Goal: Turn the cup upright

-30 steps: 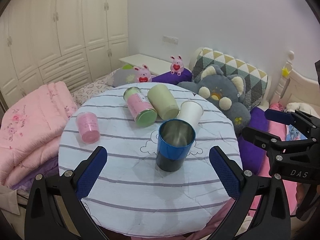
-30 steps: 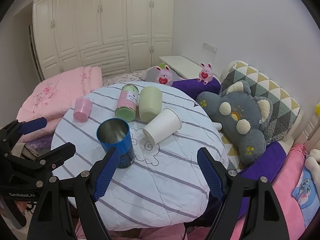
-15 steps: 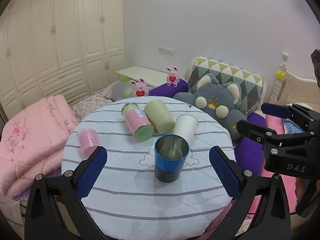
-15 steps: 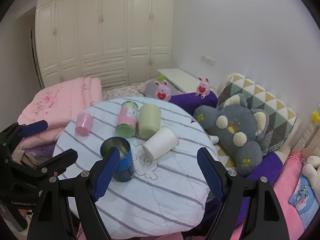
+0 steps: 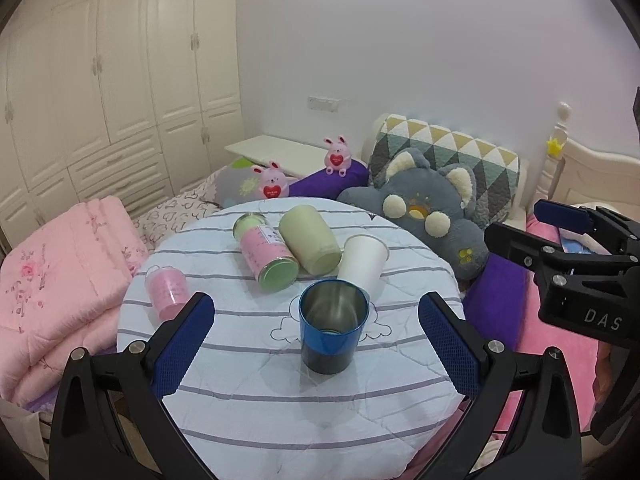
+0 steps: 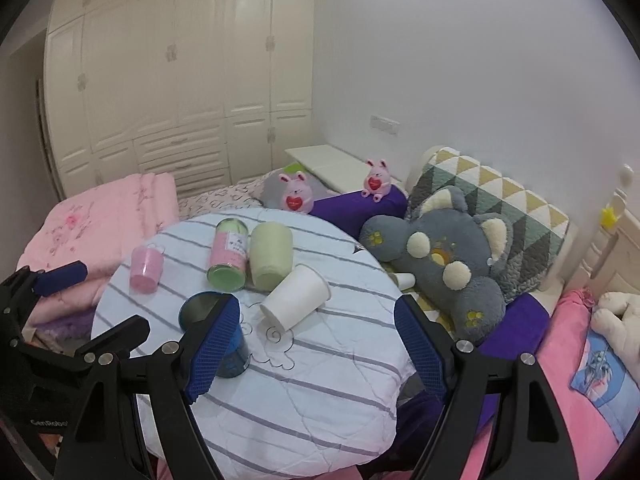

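A blue metal cup [image 5: 333, 327] stands upright, mouth up, on the round striped table [image 5: 280, 408]; in the right wrist view it [image 6: 200, 307] is partly hidden behind a finger. A white paper cup [image 5: 363, 261] [image 6: 296, 298], a pale green cup [image 5: 310, 238] [image 6: 271, 255], a pink-labelled cup [image 5: 269, 254] [image 6: 228, 254] and a small pink cup [image 5: 166, 290] [image 6: 146, 268] lie on their sides. My left gripper [image 5: 316, 348] is open and empty, above the table's near side. My right gripper [image 6: 316, 352] is open and empty, held back and above the table.
A grey bear cushion [image 5: 430, 208] and a patterned pillow [image 5: 448, 148] lie right of the table. Folded pink quilts [image 5: 60, 272] lie to the left. Two pink plush rabbits [image 5: 274, 184] sit behind the table. White wardrobes [image 5: 100, 80] line the far wall.
Both grippers have pulled back and up from the table, so the cups look smaller and farther. The blue cup stays upright; the other cups have not moved.
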Available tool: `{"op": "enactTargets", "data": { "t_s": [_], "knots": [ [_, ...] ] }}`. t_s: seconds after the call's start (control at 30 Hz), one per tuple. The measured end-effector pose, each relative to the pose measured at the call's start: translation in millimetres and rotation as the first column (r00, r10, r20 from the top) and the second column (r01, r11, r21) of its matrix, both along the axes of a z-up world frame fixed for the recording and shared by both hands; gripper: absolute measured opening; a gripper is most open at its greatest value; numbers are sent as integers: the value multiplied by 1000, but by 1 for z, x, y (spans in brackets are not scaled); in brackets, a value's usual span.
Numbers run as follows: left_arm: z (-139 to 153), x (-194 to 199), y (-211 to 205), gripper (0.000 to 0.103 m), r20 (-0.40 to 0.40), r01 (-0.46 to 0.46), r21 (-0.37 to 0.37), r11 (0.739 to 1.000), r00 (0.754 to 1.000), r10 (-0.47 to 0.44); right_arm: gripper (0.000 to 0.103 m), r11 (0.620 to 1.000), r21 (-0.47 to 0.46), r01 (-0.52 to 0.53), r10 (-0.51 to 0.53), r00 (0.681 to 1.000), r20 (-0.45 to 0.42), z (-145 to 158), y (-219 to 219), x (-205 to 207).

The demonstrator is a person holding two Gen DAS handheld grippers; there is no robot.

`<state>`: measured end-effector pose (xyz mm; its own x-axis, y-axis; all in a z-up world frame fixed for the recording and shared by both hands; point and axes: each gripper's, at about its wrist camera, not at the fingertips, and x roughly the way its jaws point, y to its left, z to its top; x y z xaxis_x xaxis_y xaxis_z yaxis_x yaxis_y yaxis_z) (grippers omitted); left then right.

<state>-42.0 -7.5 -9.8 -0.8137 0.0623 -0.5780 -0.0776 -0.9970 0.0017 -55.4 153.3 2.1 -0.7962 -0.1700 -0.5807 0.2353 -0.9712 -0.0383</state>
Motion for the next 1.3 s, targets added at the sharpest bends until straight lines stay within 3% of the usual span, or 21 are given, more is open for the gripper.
{"op": "enactTargets", "data": {
  "t_s": [0.27, 0.97, 1.3],
  "knots": [
    [3, 1, 1, 103, -11, 2, -3, 1000, 1000, -2, 81, 1000, -9, -7, 6, 1000, -26, 4, -4, 4],
    [-1, 6, 6, 103, -45, -9, -34, 999, 999, 7, 81, 999, 6, -40, 40, 999, 16, -5, -13, 3],
    [-5, 1, 5, 103, -22, -15, -31, 999, 1000, 15, 81, 999, 14, -37, 37, 999, 22, -7, -14, 0]
  ]
}}
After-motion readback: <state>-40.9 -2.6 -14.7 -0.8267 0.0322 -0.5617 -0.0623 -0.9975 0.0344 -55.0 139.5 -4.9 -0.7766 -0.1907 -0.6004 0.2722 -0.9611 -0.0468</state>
